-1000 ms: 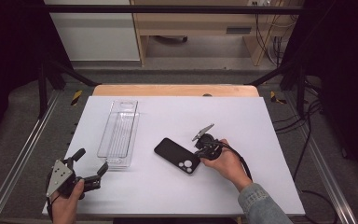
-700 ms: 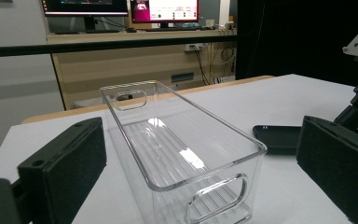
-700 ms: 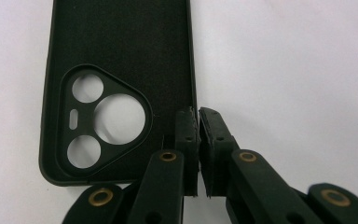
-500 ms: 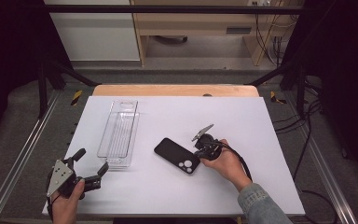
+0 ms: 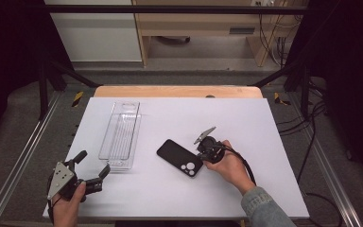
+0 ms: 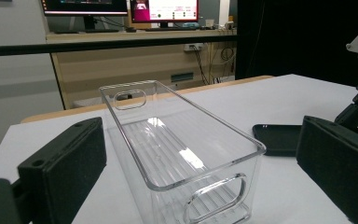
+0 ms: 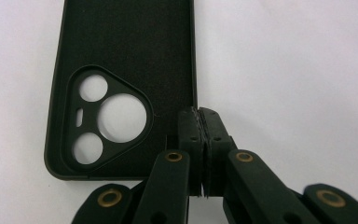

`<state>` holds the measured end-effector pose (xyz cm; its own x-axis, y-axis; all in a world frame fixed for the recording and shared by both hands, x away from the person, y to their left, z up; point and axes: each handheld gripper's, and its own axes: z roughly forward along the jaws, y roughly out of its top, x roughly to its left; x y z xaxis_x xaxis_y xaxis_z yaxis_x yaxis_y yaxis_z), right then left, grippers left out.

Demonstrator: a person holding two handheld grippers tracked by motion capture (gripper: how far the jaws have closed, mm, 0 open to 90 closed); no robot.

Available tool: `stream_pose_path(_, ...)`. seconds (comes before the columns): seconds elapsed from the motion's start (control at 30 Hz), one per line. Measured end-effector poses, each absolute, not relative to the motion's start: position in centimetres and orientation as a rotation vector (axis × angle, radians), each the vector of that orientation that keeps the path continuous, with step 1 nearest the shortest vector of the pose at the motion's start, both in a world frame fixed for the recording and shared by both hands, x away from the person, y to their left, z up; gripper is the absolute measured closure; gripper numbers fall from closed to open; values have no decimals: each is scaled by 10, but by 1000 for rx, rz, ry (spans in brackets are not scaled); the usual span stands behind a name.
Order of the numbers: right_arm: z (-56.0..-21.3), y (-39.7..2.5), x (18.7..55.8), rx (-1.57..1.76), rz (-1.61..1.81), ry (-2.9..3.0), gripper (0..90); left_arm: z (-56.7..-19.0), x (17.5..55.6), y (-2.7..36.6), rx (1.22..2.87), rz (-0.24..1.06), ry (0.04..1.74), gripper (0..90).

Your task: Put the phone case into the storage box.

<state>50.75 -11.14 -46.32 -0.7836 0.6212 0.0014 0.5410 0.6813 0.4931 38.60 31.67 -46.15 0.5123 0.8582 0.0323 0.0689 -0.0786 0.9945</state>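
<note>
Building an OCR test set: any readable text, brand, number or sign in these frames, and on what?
No text can be read.
Black phone case: no brand or marking on it.
Clear plastic bin: no label.
Two monitors behind the table in the left gripper view: content is showing, too small and blurred to read.
Yellow and black hazard tape on the floor: stripes, no words.

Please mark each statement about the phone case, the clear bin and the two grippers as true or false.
1. The right gripper has its jaws pressed together at the edge of the phone case. True.
2. The phone case lies inside the clear bin. False: it lies on the table, beside the bin.
3. The left gripper is open. True.
4. The clear bin holds several things. False: it is empty.
5. The left gripper grasps the bin. False: its jaws stand apart, short of it.
</note>
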Motion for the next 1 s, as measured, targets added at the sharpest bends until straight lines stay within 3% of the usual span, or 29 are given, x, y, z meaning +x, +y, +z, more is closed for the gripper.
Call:
stream_pose_path(0.37,-448,-115,503,899,758,2711,895,-462,386,317,1519,799,838,10)
stream_pose_path(0.8,-389,-124,488,796,802,2649,896,-461,383,320,1526,824,853,10)
stream_pose_path(1.0,-367,-125,483,713,763,2623,896,-459,376,304,1645,904,809,10)
